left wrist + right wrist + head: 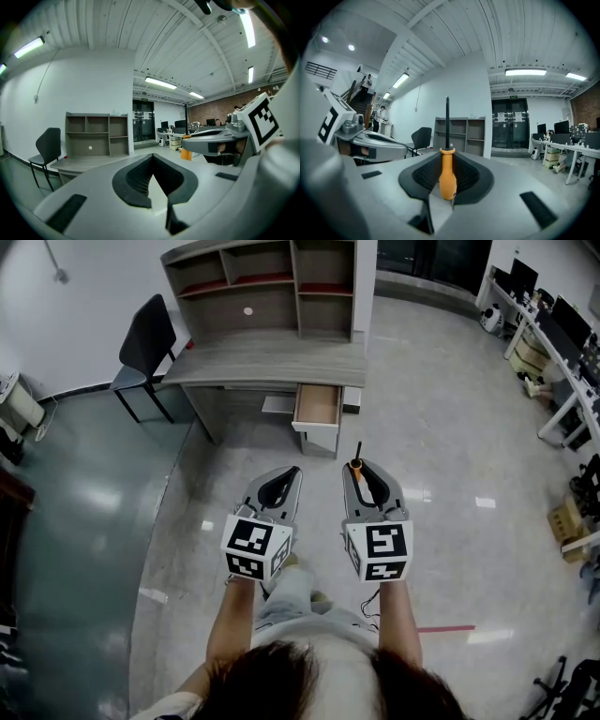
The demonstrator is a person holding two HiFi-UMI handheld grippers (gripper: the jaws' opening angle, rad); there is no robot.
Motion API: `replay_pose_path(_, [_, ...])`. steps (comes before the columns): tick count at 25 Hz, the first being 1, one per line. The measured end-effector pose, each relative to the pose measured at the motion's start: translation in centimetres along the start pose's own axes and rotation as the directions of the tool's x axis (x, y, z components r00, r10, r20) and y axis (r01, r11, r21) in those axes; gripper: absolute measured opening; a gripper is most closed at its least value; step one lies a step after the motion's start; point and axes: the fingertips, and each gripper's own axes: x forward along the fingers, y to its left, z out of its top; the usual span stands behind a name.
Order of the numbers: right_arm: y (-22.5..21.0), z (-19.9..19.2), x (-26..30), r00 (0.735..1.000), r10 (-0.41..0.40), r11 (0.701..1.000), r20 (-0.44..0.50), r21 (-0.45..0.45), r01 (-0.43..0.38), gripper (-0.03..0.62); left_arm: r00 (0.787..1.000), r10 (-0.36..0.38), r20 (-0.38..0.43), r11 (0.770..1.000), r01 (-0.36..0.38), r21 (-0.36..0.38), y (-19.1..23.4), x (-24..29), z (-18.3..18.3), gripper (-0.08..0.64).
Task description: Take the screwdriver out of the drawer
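My right gripper (360, 471) is shut on the screwdriver (357, 457), pressing its orange handle (448, 177) between the pads; the black shaft (447, 122) sticks out past the jaw tips. My left gripper (283, 484) hangs beside it at about the same height, its jaws together with nothing between them (151, 158). The open drawer (317, 406) juts from the grey desk (272, 362) ahead of both grippers, a good way off across the floor; its wooden inside looks bare. From the left gripper view, the right gripper (211, 143) shows at the right.
A shelf unit (262, 282) stands on the desk and a black chair (145, 338) sits at its left. White desks with monitors (562, 343) line the right wall. A red tape strip (445, 627) marks the floor near the person's feet.
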Motion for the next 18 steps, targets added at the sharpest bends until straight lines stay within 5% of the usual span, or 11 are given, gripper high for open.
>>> replay_pose_path(18, [1.1, -0.2, 0.3, 1.0, 0.004, 1.0, 0.004, -0.004, -0.004, 0.084, 1.0, 0.003, 0.005, 1.0, -0.003, 0.0, 1.0, -0.6, -0.7, 0.015])
